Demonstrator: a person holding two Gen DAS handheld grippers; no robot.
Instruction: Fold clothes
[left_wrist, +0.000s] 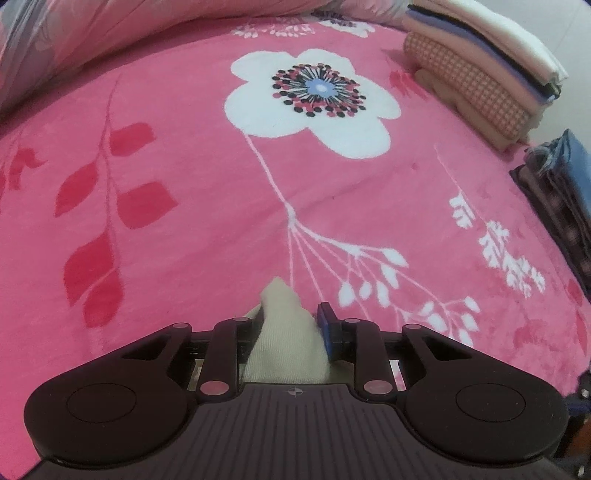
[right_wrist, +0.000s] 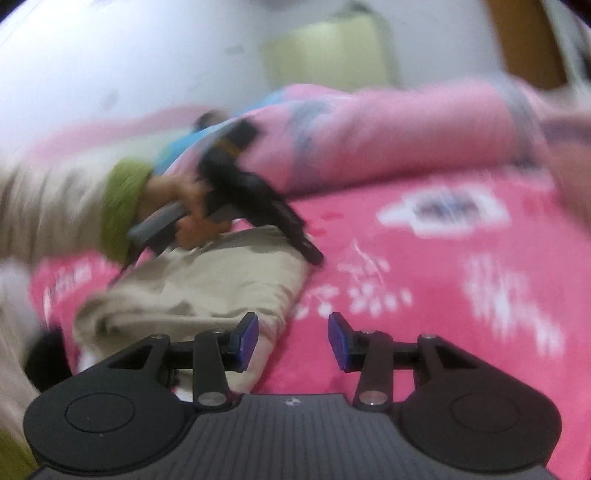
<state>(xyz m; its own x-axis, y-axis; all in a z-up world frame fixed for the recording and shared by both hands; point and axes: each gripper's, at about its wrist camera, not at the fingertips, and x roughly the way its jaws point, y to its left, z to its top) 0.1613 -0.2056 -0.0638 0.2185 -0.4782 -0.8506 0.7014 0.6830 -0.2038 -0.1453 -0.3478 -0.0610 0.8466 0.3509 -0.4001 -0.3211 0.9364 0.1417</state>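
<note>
A: Starting at the left. The left gripper (left_wrist: 291, 317) is clamping a bunch of the cream garment (left_wrist: 284, 339); the cloth is filling the gap between its fingers, so the jaws are closing on fabric, not on air.

B: Confirmed from the right wrist view. The person's hand (right_wrist: 184, 210) is holding that tool low over the far edge of the cream garment (right_wrist: 207, 284), with its tip pointing down and to the right, near the garment's far right corner.

A: Where is the garment lying?

B: It is lying on the pink blanket (left_wrist: 184, 184) as a thick, already doubled bundle. Its long axis is running from the near left to the far right in the right wrist view, though that view is blurring heavily.

A: And the right gripper (right_wrist: 291, 341)?

B: Its jaws are standing apart and gripping nothing. The left pad is overlapping the garment's near right edge; the right pad is hanging over bare blanket. So the garment is lying to the left of that tool, and the left gripper is the one in contact.

A: Further right?

B: A stack of folded clothes (left_wrist: 480, 81) is sitting at the far right edge, with a darker pile (left_wrist: 557, 206) nearer. My judgement: any coming move is turning on the held far corner.
</note>
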